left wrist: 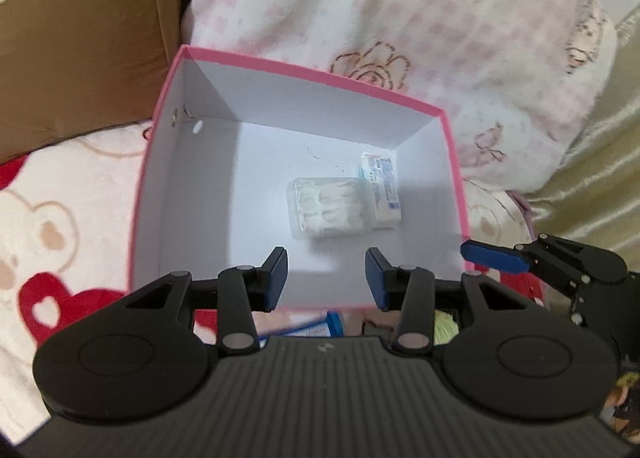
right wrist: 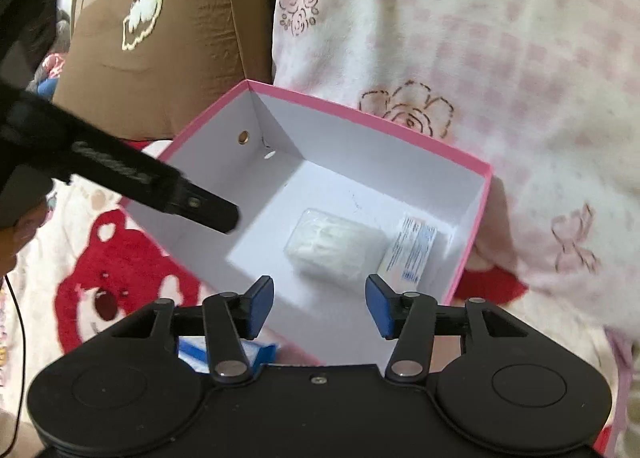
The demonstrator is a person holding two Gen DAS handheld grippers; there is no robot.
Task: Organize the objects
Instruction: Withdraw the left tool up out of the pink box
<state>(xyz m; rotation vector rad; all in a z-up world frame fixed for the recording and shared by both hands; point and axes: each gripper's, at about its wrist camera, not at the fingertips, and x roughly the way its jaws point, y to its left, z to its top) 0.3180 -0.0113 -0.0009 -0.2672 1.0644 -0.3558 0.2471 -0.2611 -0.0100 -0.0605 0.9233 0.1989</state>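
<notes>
floss pack lying flat, long axis crosswise in box

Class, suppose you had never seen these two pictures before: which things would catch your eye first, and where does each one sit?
The open pink box with its white inside stands out first, set on the bedding in the middle of both views. On its floor lie a clear packet of white items and, touching it on the right, a small printed carton. Nearest the camera, the left gripper and right gripper hang open and empty over the box's near edge.
</notes>
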